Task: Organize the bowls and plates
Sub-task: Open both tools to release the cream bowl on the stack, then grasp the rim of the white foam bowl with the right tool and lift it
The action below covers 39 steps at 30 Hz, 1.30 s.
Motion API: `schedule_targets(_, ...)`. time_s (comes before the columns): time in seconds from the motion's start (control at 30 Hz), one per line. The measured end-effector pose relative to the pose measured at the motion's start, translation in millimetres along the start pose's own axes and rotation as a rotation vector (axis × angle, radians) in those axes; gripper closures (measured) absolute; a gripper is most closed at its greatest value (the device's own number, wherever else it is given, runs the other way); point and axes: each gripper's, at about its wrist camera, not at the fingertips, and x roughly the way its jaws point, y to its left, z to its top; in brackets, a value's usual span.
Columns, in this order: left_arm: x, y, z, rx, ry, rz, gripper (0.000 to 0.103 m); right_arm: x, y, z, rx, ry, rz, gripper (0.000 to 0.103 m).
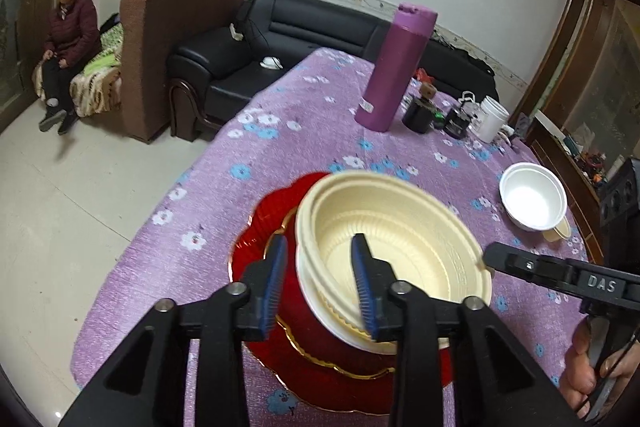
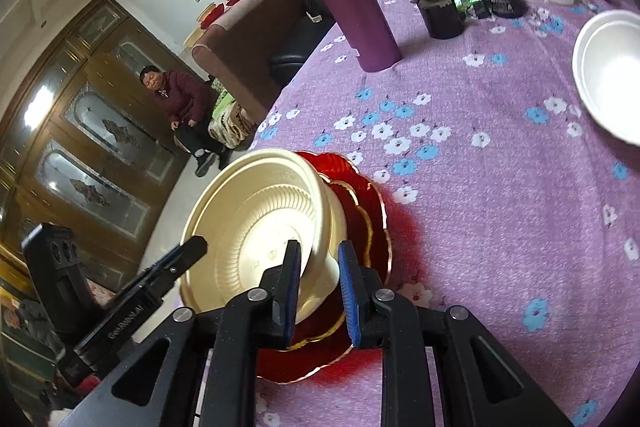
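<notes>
**Cream bowls tilted on red plates, both grippers at the rim**

The table [image 1: 200, 195] wore a purple cloth with blue and white flowers. Near its edge lay red plates [image 1: 264, 223], scalloped, with a gold rim, stacked one on another. On them sat cream bowls [image 1: 400, 227], nested, ribbed inside, with a wide flat lip; the stack leaned rather than sitting level.

The left gripper [image 1: 320, 283] straddled the near wall of the bowls: one blue-padded finger outside against the plates, the other inside the bowl. The jaws stood partly apart, and whether the pads pressed the wall could not be told. The right gripper [image 2: 320, 287] did likewise from the opposite side, one finger inside, one outside, jaws narrowly apart with the bowl wall between them; grip not certain. From the left wrist view its tip reached the far lip, and its body read "DAS".

Well apart toward the far side stood a white bowl [image 1: 534, 197], alone. Behind it a tall purple flask [image 1: 394, 67] stood upright, then a white jar [image 1: 493, 119] and two dark pots [image 1: 420, 113], their labels too small to read.
</notes>
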Motion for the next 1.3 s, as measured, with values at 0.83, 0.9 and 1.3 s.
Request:
schedule_targets(0.83, 44.9, -224.4, -77.1, 0.491, 0.121, -0.181, 0.058, -161.6, -145.6, -14.7, 0.244, -0.323, -0.151, 0.080)
schedule_targets(0.9, 64.7, -233.5, -84.2, 0.499, 0.168, -0.176, 0.058, -170.6, -158.9, -13.7, 0.272, -0.335, -0.179, 0.081)
schedule_targets(1.3, 98.2, -233.9, -96.5, 0.493, 0.223, -0.120, 0.055, -169.4, -207.6, 39.1, 0.318, -0.345, -0.355, 0.067)
